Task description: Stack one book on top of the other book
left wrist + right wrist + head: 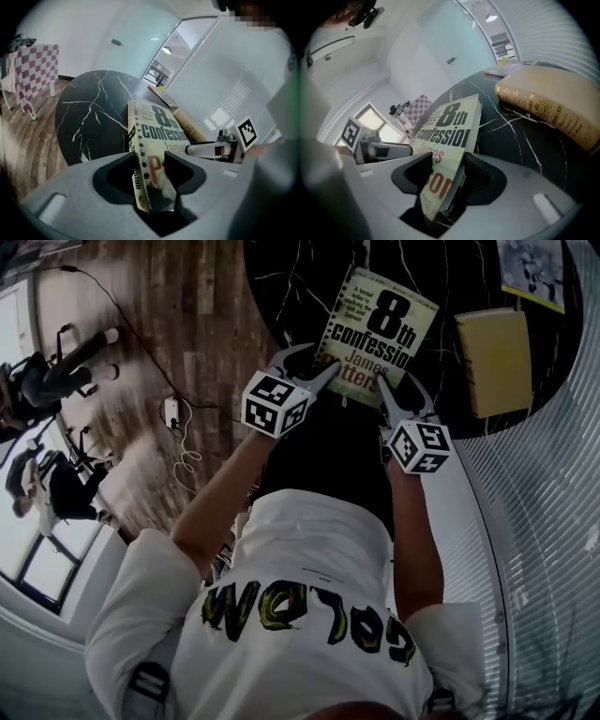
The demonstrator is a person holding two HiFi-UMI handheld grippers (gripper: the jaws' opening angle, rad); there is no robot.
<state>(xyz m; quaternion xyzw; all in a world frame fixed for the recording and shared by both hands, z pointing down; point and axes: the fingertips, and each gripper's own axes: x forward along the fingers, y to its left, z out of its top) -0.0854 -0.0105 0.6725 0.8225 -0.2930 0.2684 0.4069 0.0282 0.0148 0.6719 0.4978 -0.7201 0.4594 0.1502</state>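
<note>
A yellow-green paperback titled "8th confession" [380,329] lies on the black marble table [300,287], its near edge toward me. My left gripper [314,364] holds the near left corner; in the left gripper view the spine and cover [157,129] sit pinched between the jaws [151,173]. My right gripper [401,395] holds the near right corner, and the paperback [447,129] rises tilted from between its jaws [447,180]. A thick tan hardback [494,360] lies flat to the right, apart from both grippers, its gilt spine [548,105] showing.
Loose papers [532,268] lie at the table's far right. A ribbed white wall [553,484] runs close along the right. A wooden floor [178,315] with a cable [183,451] is on the left. A chair with checked cloth [35,70] stands beyond the table.
</note>
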